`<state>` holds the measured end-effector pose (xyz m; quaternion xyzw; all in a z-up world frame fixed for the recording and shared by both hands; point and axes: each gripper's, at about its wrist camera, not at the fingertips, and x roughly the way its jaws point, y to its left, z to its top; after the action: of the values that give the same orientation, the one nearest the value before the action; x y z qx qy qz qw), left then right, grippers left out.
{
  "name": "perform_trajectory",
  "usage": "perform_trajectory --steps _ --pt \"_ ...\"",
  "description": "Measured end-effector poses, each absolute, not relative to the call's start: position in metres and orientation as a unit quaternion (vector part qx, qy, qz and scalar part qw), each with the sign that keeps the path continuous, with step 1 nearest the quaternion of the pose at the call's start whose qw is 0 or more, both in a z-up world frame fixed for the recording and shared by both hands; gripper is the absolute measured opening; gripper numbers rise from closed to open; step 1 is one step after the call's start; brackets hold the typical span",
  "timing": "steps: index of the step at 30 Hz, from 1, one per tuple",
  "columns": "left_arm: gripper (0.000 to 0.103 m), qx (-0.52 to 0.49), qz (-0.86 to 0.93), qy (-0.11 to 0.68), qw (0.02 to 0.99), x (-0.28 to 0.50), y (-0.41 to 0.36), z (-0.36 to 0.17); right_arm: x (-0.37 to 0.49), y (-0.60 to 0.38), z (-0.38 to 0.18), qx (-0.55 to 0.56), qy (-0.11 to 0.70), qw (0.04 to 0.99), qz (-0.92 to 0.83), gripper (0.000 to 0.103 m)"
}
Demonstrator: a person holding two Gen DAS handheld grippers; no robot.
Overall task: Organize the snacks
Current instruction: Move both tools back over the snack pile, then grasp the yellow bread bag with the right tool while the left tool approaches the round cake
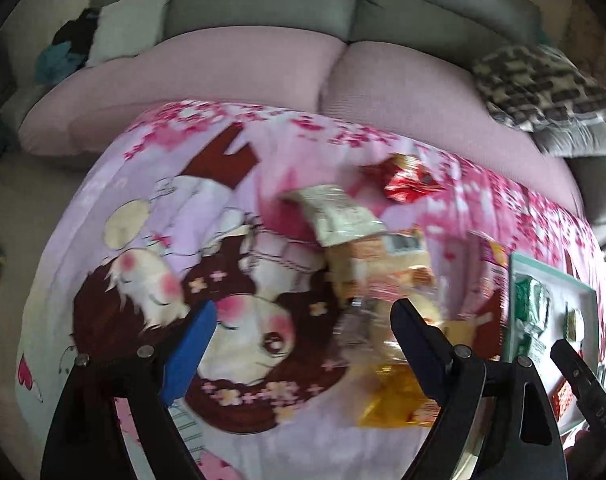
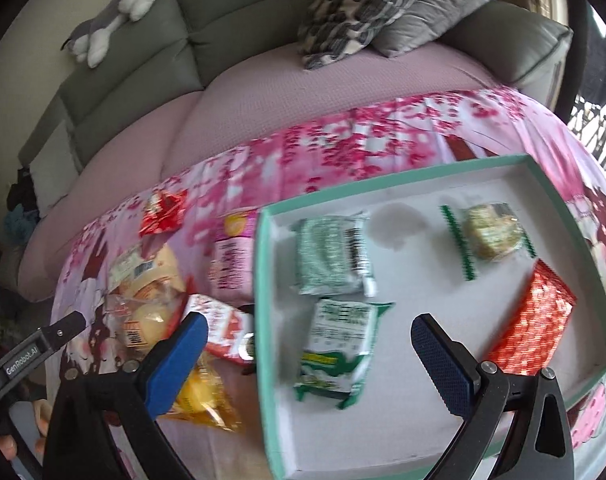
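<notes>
While both grippers tilt steeply down, left gripper [image 1: 303, 312] and right gripper [image 2: 307, 340] fingers stand released, empty.

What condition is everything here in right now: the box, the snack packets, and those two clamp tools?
Teal box: lidless, holding four snacks.
Green packet: sealed, flat in the box.
Red packet: in the box, against its wall.
Yellow packet: outside the box, on the cloth.
Left hand-held gripper: open, empty.
Right hand-held gripper: open, empty.

Grey-green sofa [image 2: 143, 56] seen at 12 o'clock, seat covered in pink; patterned cushion [image 2: 367, 4] at 1 o'clock; daylight admitted at 3 o'clock.
</notes>
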<state>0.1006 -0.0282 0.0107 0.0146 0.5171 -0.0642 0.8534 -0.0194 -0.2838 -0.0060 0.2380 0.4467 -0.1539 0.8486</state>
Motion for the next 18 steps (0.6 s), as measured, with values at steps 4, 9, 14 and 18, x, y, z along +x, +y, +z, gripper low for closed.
perform_trajectory --steps 4,9,14,18 --pt "0.089 -0.003 -0.038 0.523 0.851 0.105 -0.004 0.009 -0.007 -0.259 -0.004 0.225 0.451 0.855 -0.122 0.102" --pt "0.089 -0.012 -0.027 0.535 0.845 0.106 0.011 0.002 0.006 -0.223 -0.005 0.203 0.467 0.857 -0.079 0.102" --pt "0.089 -0.006 -0.032 0.561 0.827 0.105 0.009 -0.013 0.009 -0.195 -0.009 0.170 0.484 0.856 -0.065 0.102" --pt "0.089 0.003 -0.037 0.572 0.820 0.104 0.004 -0.020 0.012 -0.182 -0.020 0.166 0.503 0.846 -0.052 0.102"
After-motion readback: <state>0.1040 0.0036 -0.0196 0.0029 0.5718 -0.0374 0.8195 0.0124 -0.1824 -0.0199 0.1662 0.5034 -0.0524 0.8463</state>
